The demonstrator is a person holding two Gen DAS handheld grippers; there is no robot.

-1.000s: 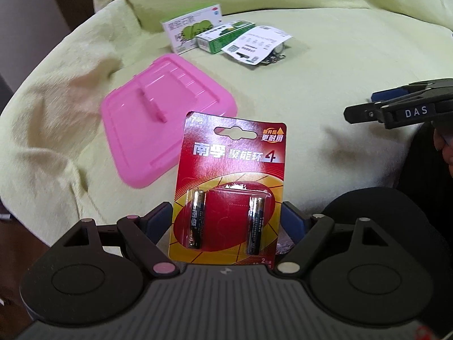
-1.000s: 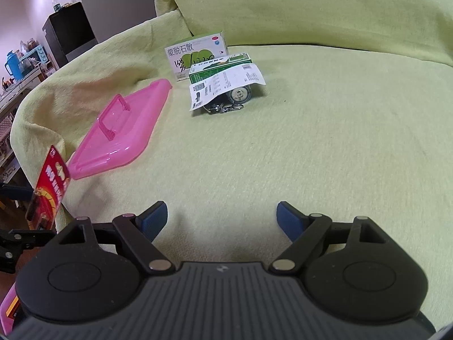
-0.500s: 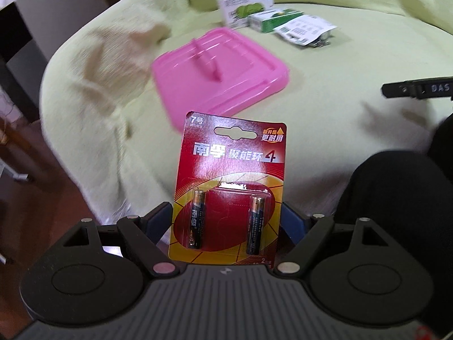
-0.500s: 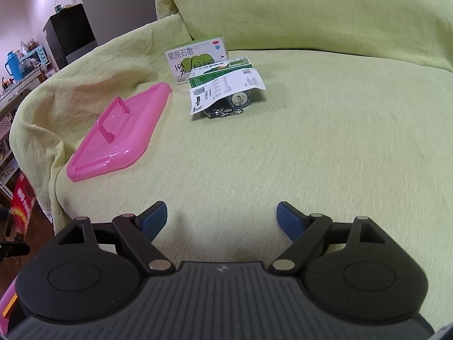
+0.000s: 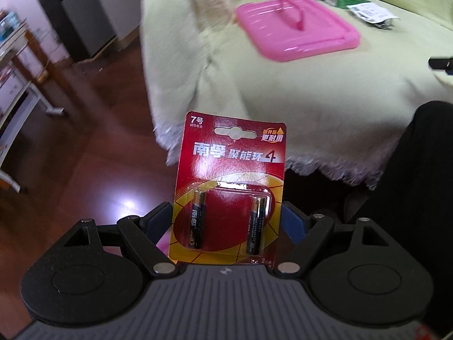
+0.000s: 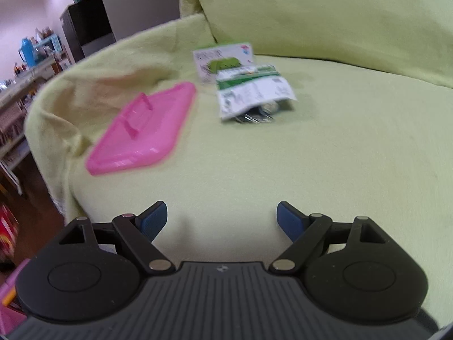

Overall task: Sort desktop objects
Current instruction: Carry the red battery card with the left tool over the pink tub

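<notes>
Since a second ago the left gripper [image 5: 228, 221] has swung away from the pink lid [image 5: 297, 25]: the lid, then just beyond the card, now sits well off toward the upper right, and dark wood floor [image 5: 93, 153] fills the view to the lid's lower left. The grip itself has not changed; both blue pads press the lower side edges of the battery blister card [image 5: 230, 189], which stands upright between them with its two small batteries facing the camera.

Right gripper [image 6: 222, 219] hovers over the green-covered cushion [image 6: 311, 170] with its jaws apart and nothing between them. Beyond the lid from there lie the medicine boxes [image 6: 226, 62] and a printed receipt [image 6: 254, 93] draped over a key ring, all blurred by motion.

By my judgement the step in hand is carrying the card to a container off the cushion's edge. A pink shape [image 6: 11, 297] at the lower left corner of the right wrist view, on the floor side of the lid, may be that box, though too little shows to be sure. To do it well, keep the clamp firm on the cardboard edges, since thin card can bow or slip. Bring the card low over the opening, level it, and only then part the pads, so it drops flat instead of catching the rim.
</notes>
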